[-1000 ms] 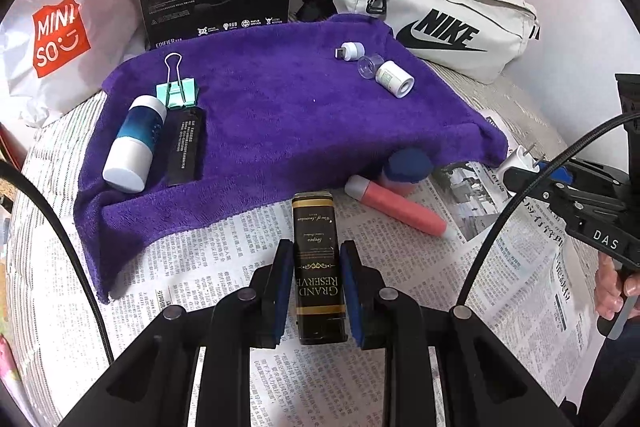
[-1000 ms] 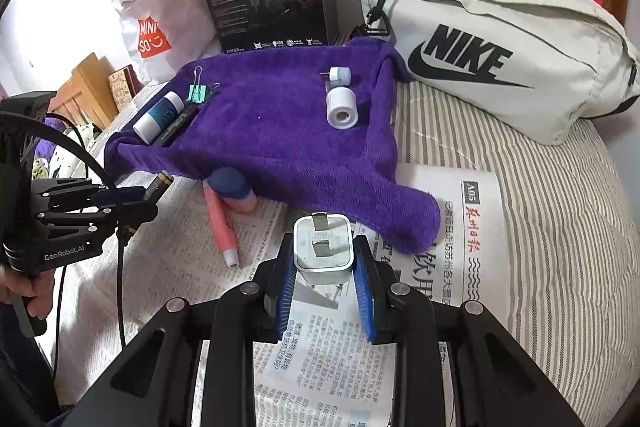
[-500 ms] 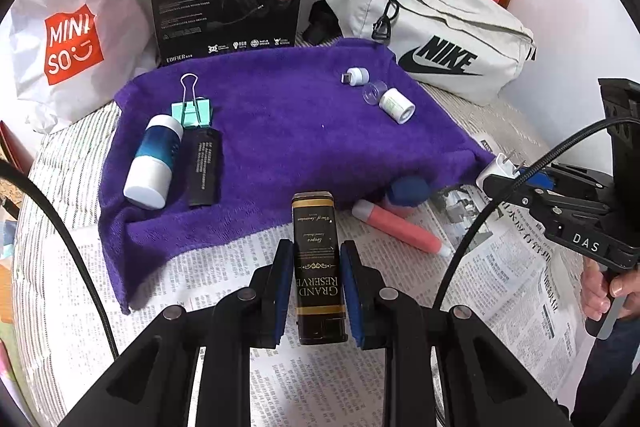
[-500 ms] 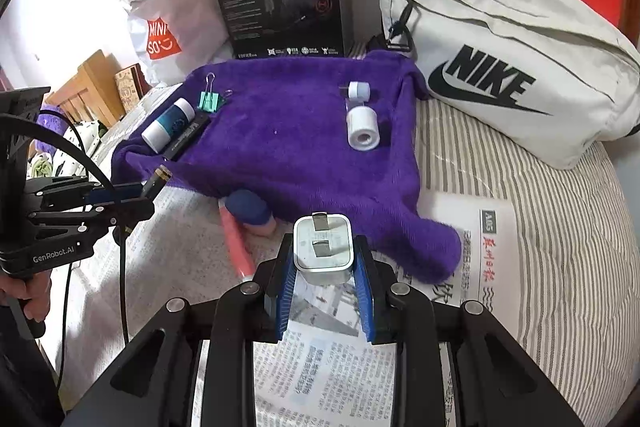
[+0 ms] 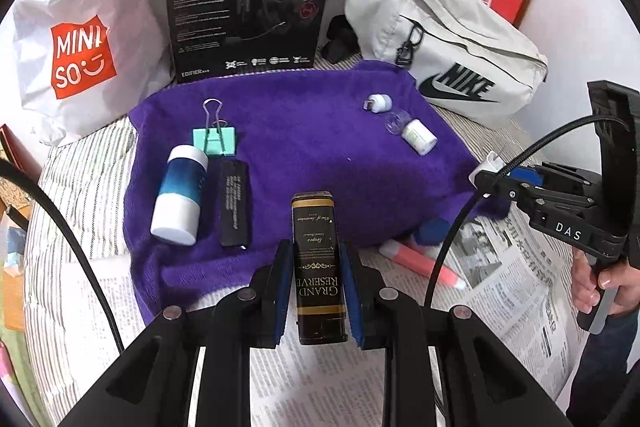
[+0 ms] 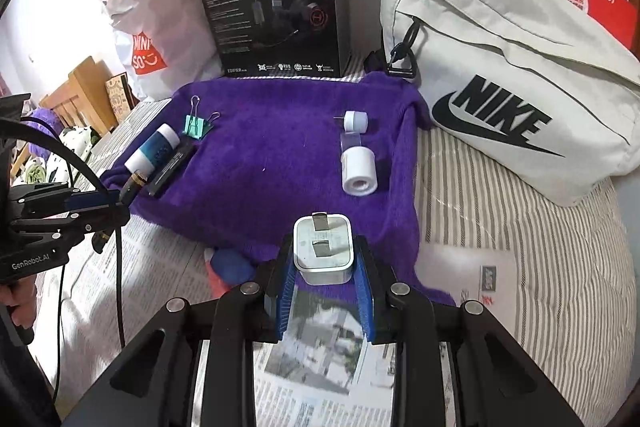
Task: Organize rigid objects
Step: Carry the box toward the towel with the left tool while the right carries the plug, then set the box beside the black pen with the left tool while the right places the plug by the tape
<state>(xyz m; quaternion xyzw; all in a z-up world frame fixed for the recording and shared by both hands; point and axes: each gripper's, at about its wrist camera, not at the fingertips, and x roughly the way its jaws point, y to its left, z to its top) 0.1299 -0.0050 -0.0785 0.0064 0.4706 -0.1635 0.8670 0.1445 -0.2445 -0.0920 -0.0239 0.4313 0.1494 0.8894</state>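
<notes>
The left claw (image 5: 316, 279) is gripping a black "Grand Reserve" lighter (image 5: 318, 267) between its blue pads, holding it over the near edge of the purple towel (image 5: 312, 147); the right claw (image 6: 323, 259) is clamping a white plug adapter (image 6: 323, 247), prongs facing forward, above the towel's front edge and the newspaper (image 6: 312, 367). On the towel a blue-and-white bottle (image 5: 180, 195), a flat black stick (image 5: 234, 205) just beside it and a teal binder clip (image 5: 214, 139) are lying at the left; a small white cap (image 5: 378, 103) and a white cylinder (image 5: 418, 137) are resting at the right; a pink tube (image 5: 420, 263) is lying on the newspaper by the towel's edge.
</notes>
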